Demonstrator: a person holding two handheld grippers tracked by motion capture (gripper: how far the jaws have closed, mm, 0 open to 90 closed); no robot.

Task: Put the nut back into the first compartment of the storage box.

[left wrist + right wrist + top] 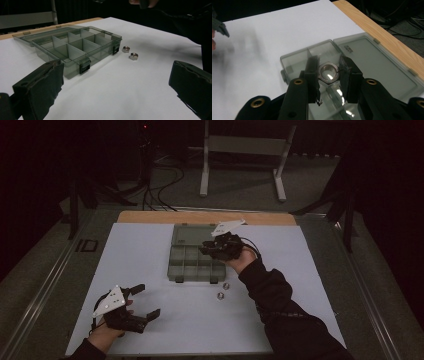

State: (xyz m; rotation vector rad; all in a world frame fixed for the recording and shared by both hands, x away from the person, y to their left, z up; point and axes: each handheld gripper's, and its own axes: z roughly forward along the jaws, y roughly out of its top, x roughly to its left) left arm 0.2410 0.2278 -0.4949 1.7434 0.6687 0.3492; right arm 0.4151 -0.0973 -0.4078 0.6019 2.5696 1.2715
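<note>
Sorting step in hand: your right tool [328, 72] pinches a silver steel hex nut [327, 72] by its flats, pads pressed on either side, held over the open smoke-grey translucent plastic compartment box [176, 254]. In the high view that right tool [210, 251] hangs above the right-hand cells of the box, whose lid lies flat toward the far wooden edge. Which cell lies directly under the nut, you cannot tell from these views. Two more silver hex nuts rest on the white surface [140, 250] just off the box's near right corner, one [126, 49] closer to the latch, the other [134, 56] just beside it, apart from each other. Your left tool [148, 301] rests spread and empty at the near left, well apart from the box. Next move, by my reading: lower the nut into a chosen cell before parting the pads, keeping it clear of the thin dividers so it does not bounce out; then go back for the pair on the surface.
</note>
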